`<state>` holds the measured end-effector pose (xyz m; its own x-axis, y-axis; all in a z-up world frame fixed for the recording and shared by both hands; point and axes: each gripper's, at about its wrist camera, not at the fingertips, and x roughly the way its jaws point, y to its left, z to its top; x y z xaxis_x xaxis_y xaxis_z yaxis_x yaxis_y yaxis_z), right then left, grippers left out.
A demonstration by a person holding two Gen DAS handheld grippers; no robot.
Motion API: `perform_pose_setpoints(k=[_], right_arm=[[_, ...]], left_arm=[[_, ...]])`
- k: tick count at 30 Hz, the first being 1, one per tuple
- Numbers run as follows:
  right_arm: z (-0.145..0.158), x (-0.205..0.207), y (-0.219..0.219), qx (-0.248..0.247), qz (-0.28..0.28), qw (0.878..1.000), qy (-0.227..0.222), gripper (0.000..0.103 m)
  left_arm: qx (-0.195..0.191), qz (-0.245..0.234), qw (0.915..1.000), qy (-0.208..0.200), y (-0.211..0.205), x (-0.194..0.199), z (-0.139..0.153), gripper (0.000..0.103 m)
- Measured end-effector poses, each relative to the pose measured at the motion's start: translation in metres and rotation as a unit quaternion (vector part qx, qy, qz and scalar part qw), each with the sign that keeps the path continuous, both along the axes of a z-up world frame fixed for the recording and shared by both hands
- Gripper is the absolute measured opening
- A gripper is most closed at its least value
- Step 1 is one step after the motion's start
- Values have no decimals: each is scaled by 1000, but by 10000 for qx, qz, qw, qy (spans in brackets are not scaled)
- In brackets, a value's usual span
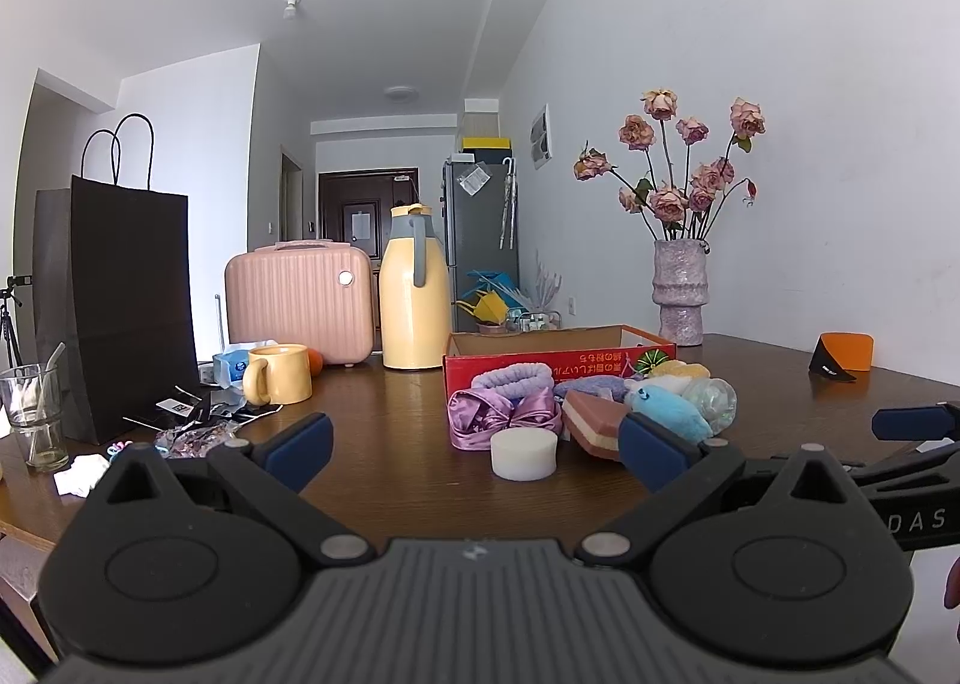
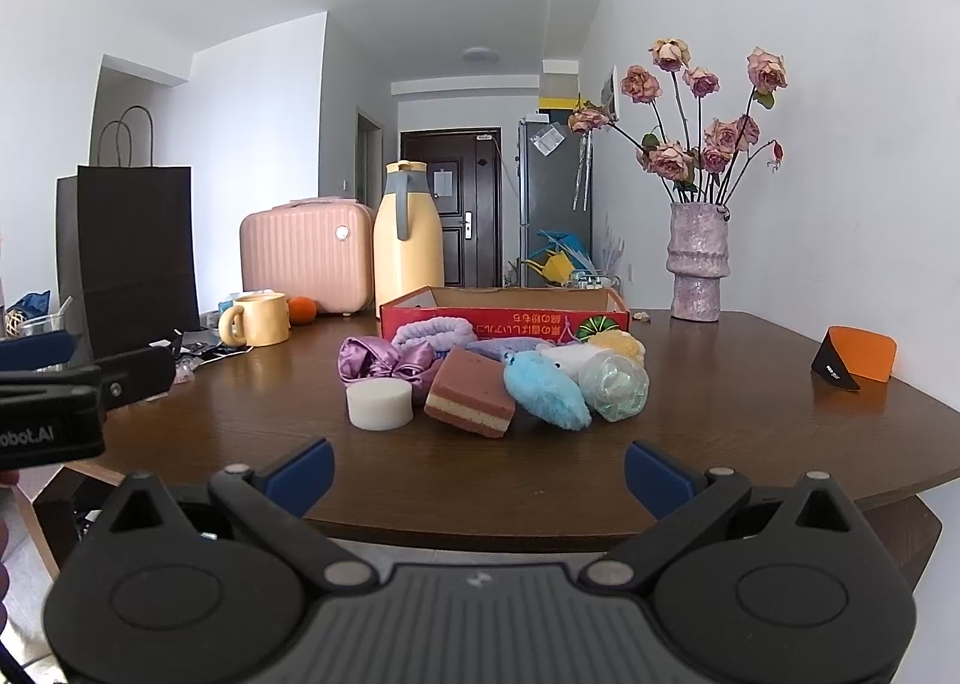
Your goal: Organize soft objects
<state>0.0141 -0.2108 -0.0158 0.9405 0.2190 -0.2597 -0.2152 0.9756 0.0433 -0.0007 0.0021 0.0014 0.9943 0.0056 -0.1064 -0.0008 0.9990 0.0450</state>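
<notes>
1. Dark wood table (image 2: 540, 480).
2. Centre: red cardboard box (image 2: 504, 318), soft pile touching its front: white sponge (image 2: 380, 405), layered sponge block (image 2: 471, 399), blue plush (image 2: 543, 390), purple satin bow (image 2: 378, 363).
3. Left: yellow mug (image 2: 255, 318), black paper bag (image 2: 135, 252), pink case (image 2: 306, 258), yellow jug (image 2: 408, 246).
4. Right: vase (image 2: 696, 264).

We read "DAS" in pale letters on black body of right gripper (image 1: 912, 432), at right edge of left wrist view; word cut off by frame. We read "obot.AI" on black body of left gripper (image 2: 42, 348), at left edge of right wrist view; first letter hidden. Red cardboard box (image 2: 504, 321) carries yellow Japanese print on front wall, upside down, too small for us to read. Small white mark on black-and-orange card (image 2: 855, 363) stays illegible.
</notes>
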Motion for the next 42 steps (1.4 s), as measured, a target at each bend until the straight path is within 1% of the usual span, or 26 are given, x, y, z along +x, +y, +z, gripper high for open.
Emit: perform_pose_setpoints(k=[42], right_arm=[[-1, 4, -3, 122, -47, 9999, 40, 103]], left_arm=[[29, 18, 10000, -33, 1, -1, 2, 103]])
